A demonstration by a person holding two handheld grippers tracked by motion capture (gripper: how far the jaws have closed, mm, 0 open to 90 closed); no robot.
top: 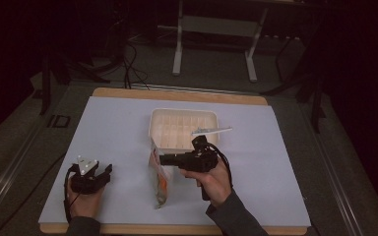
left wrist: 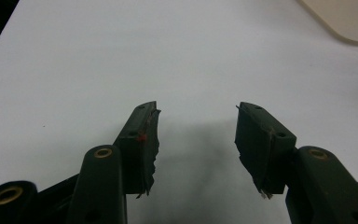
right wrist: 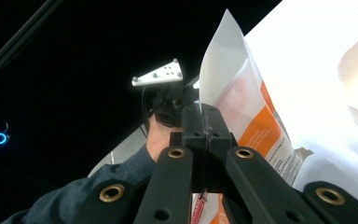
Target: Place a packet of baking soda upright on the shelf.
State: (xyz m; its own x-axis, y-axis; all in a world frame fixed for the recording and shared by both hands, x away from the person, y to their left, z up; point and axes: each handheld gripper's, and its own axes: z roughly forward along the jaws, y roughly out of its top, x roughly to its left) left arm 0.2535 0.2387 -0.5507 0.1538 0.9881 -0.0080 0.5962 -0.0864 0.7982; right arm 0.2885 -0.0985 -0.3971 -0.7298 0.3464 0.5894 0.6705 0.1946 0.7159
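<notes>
An orange-and-white plastic pouch (top: pixel 158 179) stands on its edge near the middle of the white table (top: pixel 113 128), just in front of a cream compartment tray (top: pixel 183 129) — its upper end close to the tray's near wall, its lower end toward the person's side. The right gripper (top: pixel 163 159), held level and pointing toward the person's left, has its jaws pressed together on the pouch's upper edge; in the right gripper view the pouch (right wrist: pixel 242 102) rises from between the closed jaws, its white edge thin and upright. The left gripper (top: pixel 106 172) rests on the table well apart from the pouch, at the near left — its jaws stand wide, with bare table between them in the left gripper view.
</notes>
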